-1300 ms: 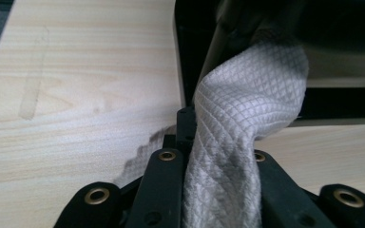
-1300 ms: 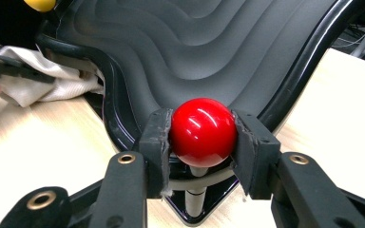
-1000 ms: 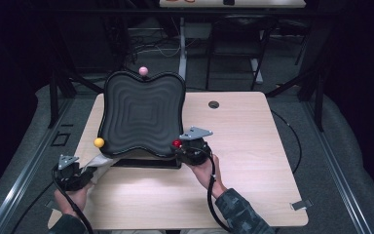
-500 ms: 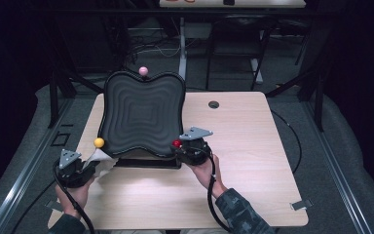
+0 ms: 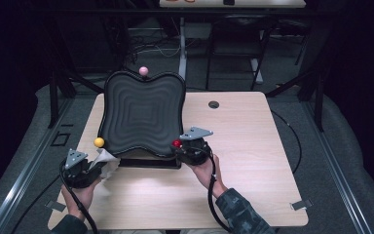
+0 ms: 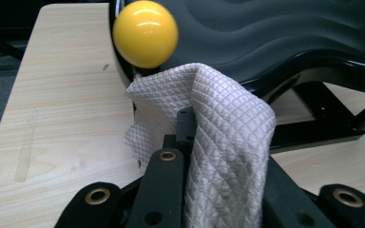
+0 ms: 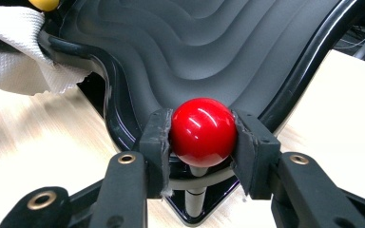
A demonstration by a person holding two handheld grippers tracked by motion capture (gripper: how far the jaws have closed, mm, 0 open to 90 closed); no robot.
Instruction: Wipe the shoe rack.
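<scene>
Right gripper (image 7: 202,142) clamping red ball (image 7: 202,131), black wavy tray (image 7: 209,42) behind

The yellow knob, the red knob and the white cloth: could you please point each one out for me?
yellow knob (image 6: 145,33), left gripper view, on its round front face.
red knob (image 7: 202,131), right gripper view, centre of the ball between the jaws.
white cloth (image 6: 228,142), left gripper view, on its quilted fold.

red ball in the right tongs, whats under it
Under the red ball a short metal stem runs down to the black board's rim. The right tongs clamp the ball's sides, and the ball hides the stem's top joint.
</scene>
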